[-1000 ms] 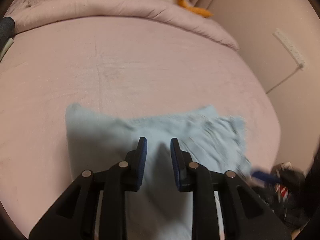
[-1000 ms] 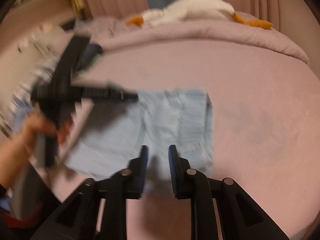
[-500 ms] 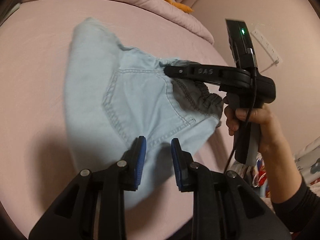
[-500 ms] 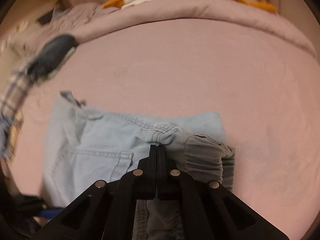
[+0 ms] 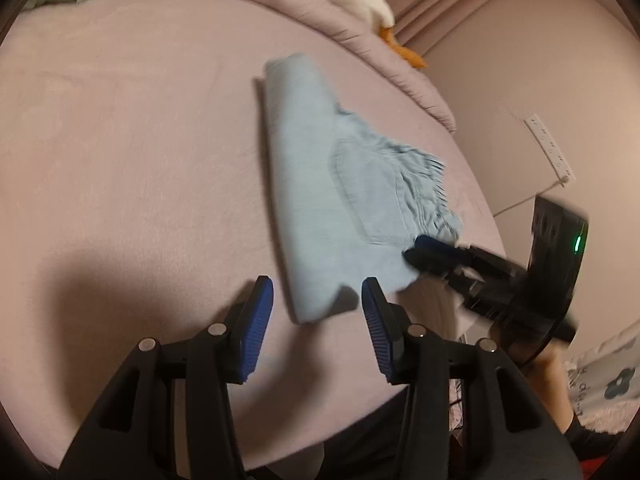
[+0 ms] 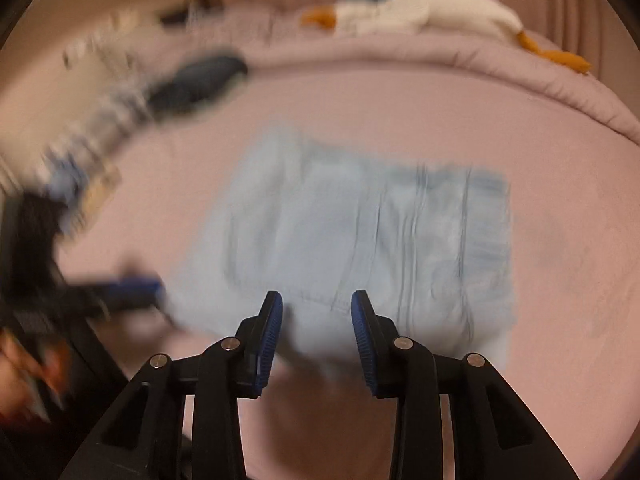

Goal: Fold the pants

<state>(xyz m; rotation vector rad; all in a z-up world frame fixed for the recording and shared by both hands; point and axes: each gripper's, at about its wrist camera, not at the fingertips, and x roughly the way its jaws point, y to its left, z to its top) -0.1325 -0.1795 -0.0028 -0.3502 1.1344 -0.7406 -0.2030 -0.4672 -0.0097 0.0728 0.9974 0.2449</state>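
Observation:
The light blue pants (image 5: pixel 340 200) lie folded into a compact bundle on the pink bed, back pocket and gathered waistband facing up. They also show, blurred, in the right wrist view (image 6: pixel 360 248). My left gripper (image 5: pixel 318 308) is open and empty, just short of the bundle's near corner. My right gripper (image 6: pixel 316 316) is open and empty, over the bundle's near edge. It appears in the left wrist view (image 5: pixel 432 250) at the bundle's right side. The left gripper shows in the right wrist view (image 6: pixel 132 288), blurred, at the bundle's left.
The pink bed sheet (image 5: pixel 120 160) spreads wide to the left. A rolled pink duvet (image 6: pixel 440 56) with a white and orange plush goose (image 6: pixel 420 12) lies at the far end. Dark clothing (image 6: pixel 196 84) sits at the far left. A wall with a power strip (image 5: pixel 548 148) stands to the right.
My right gripper was shut on the waistband half a second ago and has let go and opened. The pants now lie flat and folded. My left gripper has opened wider and drawn back.

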